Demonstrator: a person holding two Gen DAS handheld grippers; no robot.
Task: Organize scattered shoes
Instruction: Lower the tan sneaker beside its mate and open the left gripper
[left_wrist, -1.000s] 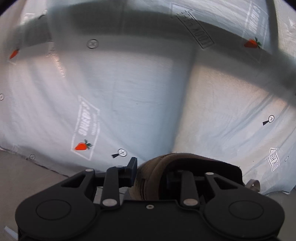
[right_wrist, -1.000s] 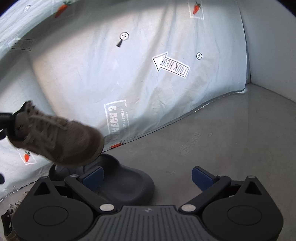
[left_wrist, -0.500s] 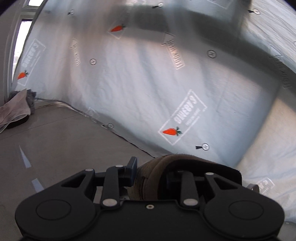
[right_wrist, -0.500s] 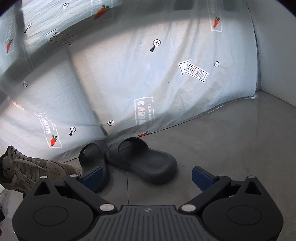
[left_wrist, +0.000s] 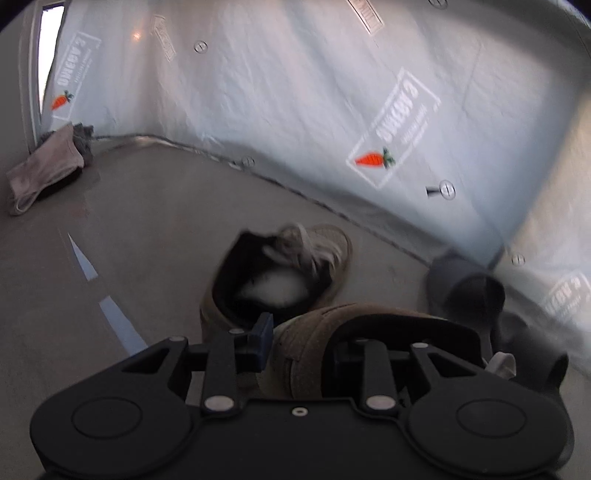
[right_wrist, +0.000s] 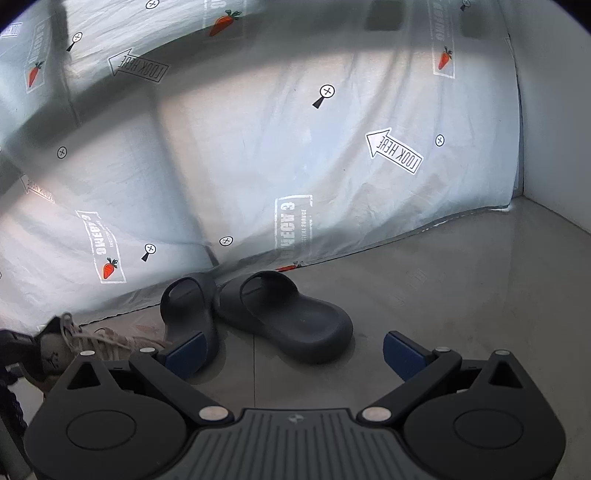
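A grey concrete floor (right_wrist: 461, 288) runs up to a wall hung with white plastic sheeting (right_wrist: 258, 147) printed with carrots, arrows and target marks. Against the foot of the sheeting, two dark grey slides sit side by side, touching: the left slide (right_wrist: 188, 310) and the right slide (right_wrist: 291, 317), toes toward the sheeting. Left of them, one tan lace-up sneaker (left_wrist: 280, 273) stands on the floor, its opening facing the left camera, laces loose; the image is blurred. The left hand-held gripper (left_wrist: 306, 347) is closed on the heel collar of a second tan sneaker (left_wrist: 314, 354), one finger outside the heel and the other inside the opening, holding it just beside the standing sneaker and near the slides. Whether its sole touches the floor cannot be determined. The right hand-held gripper (right_wrist: 291, 350) is spread wide with nothing between its blue pads (right_wrist: 184, 350), positioned before the slides. A crumpled beige cloth (left_wrist: 44, 170) lies at the far left corner, well apart.
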